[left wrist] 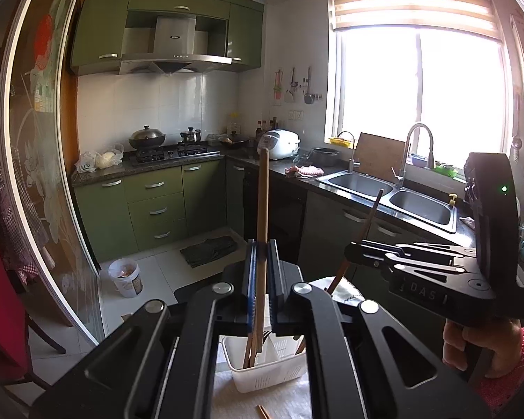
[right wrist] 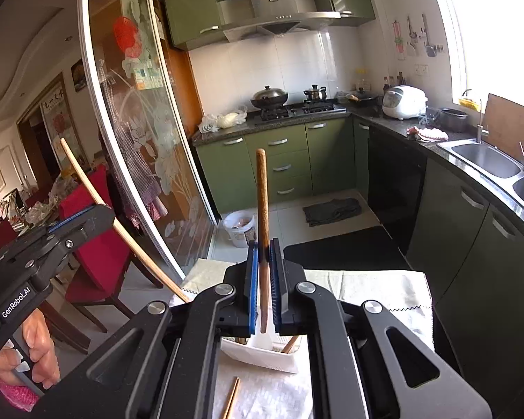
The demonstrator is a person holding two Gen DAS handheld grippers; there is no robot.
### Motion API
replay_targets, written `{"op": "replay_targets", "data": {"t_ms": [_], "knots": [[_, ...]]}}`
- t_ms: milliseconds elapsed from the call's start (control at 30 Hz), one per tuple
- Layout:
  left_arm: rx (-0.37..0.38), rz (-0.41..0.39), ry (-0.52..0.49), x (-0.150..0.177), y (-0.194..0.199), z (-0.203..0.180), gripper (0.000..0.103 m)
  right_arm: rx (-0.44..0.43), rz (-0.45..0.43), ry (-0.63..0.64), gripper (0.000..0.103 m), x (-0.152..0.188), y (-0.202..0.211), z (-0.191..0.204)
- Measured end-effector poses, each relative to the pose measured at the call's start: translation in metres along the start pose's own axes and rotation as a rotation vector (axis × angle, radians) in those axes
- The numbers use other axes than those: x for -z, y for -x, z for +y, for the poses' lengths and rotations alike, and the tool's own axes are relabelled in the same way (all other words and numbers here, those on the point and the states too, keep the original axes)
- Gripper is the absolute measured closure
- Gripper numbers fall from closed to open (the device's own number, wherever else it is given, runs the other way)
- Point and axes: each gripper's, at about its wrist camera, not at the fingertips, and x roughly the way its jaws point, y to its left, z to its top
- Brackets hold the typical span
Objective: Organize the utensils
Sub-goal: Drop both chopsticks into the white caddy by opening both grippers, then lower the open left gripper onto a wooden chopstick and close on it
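My left gripper (left wrist: 262, 248) is shut on a long, light wooden stick (left wrist: 263, 192) that stands nearly upright. Its lower end reaches down into a white slotted utensil basket (left wrist: 269, 366) on the cloth below. My right gripper (right wrist: 263, 248) is shut on a darker brown wooden stick (right wrist: 262, 188), also upright above the basket (right wrist: 262, 356). From each wrist view the other gripper shows to the side: the right gripper (left wrist: 349, 251) with its dark stick (left wrist: 375, 206), and the left gripper (right wrist: 103, 209) with its light stick (right wrist: 77, 171) tilted. More brown sticks stand in the basket.
A loose pair of chopsticks (right wrist: 232, 398) lies on the white cloth (right wrist: 384, 289) in front of the basket. A hand (left wrist: 471, 345) holds the right gripper's handle. Red chairs (right wrist: 97, 255) and a glass sliding door (right wrist: 139, 139) are to the left; green cabinets and a double sink (left wrist: 391, 195) lie beyond.
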Motion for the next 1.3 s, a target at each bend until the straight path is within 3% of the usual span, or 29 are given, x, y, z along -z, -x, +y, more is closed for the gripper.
{"op": "replay_targets", "data": {"t_ms": [300, 600, 800, 867, 933, 967, 1033, 1133, 1300], "knots": [[-0.044, 0.152, -0.004, 0.053, -0.067, 0.011, 0.097, 0.021, 0.144, 0.004, 0.096, 0.044, -0.07, -0.015], [-0.053, 0.258, -0.001, 0.082, -0.088, 0.02, 0.097, 0.03, 0.207, 0.021, 0.094, 0.068, -0.089, -0.016], [-0.06, 0.256, -0.003, 0.081, -0.071, 0.019, 0.094, 0.015, 0.159, 0.02, 0.088, 0.068, -0.055, -0.013], [-0.054, 0.258, -0.004, 0.079, -0.063, 0.016, 0.089, -0.007, 0.132, 0.019, 0.087, 0.07, -0.034, -0.011], [-0.053, 0.255, -0.005, 0.079, -0.053, 0.013, 0.077, -0.027, 0.096, 0.013, 0.079, 0.075, -0.01, -0.011], [-0.053, 0.257, -0.004, 0.08, -0.049, 0.012, 0.076, -0.038, 0.077, 0.008, 0.074, 0.082, 0.004, -0.012], [-0.052, 0.277, 0.004, 0.084, -0.042, 0.011, 0.076, -0.053, 0.05, -0.004, 0.074, 0.101, 0.03, -0.015], [-0.028, 0.371, 0.04, 0.107, -0.038, 0.009, 0.075, -0.047, 0.024, -0.03, 0.074, 0.138, 0.061, -0.026], [-0.021, 0.593, 0.081, 0.181, -0.056, 0.002, 0.075, 0.0, 0.059, -0.111, 0.074, 0.203, 0.08, -0.054]]}}
